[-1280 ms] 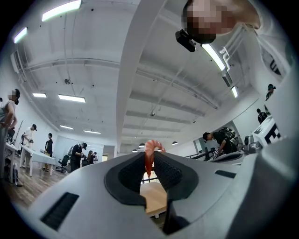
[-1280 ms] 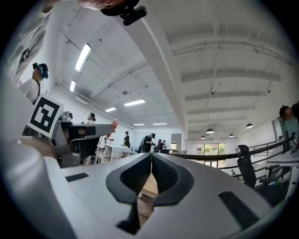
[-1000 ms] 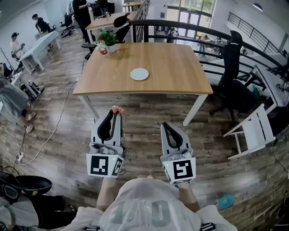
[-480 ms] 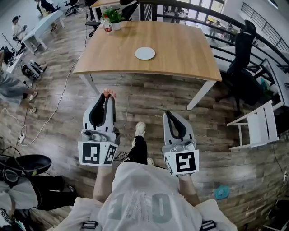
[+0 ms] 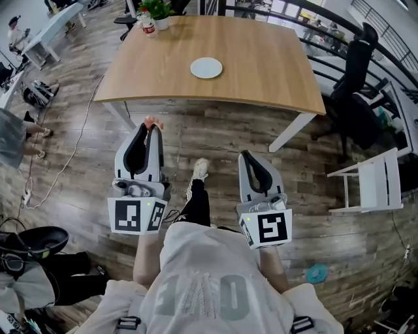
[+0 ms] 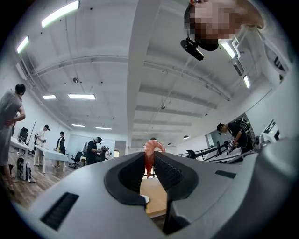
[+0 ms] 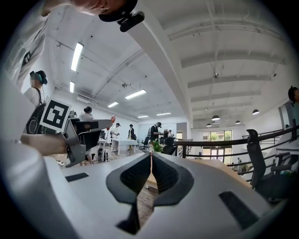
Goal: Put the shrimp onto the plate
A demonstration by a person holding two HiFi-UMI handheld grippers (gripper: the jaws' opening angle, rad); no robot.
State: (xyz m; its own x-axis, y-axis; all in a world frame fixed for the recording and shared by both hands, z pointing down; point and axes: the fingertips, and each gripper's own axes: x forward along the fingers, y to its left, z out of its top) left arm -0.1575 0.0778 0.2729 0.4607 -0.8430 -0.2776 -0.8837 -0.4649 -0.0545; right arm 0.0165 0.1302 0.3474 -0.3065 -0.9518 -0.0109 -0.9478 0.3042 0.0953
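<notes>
An orange-pink shrimp [image 5: 152, 122] sticks out past the tips of my left gripper [image 5: 149, 131], which is shut on it; in the left gripper view the shrimp [image 6: 150, 154] hangs pinched between the jaw tips. My right gripper [image 5: 245, 157] is shut with nothing in it, its jaws meeting in the right gripper view [image 7: 151, 158]. Both are held over the wooden floor, short of the table's near edge. A round white plate [image 5: 206, 67] lies near the middle of the wooden table [image 5: 261, 72], well ahead of both grippers.
A potted plant [image 5: 157, 9] and a small bottle [image 5: 148, 24] stand at the table's far left corner. A black office chair [image 5: 356, 78] and a white folding chair [image 5: 372, 186] are to the right. Cables [image 5: 72, 156] run over the floor at left. People stand at other desks.
The table and plate have come nearer and slid up in the head view as the person walks towards it. Both grippers keep their pose, the shrimp still held.
</notes>
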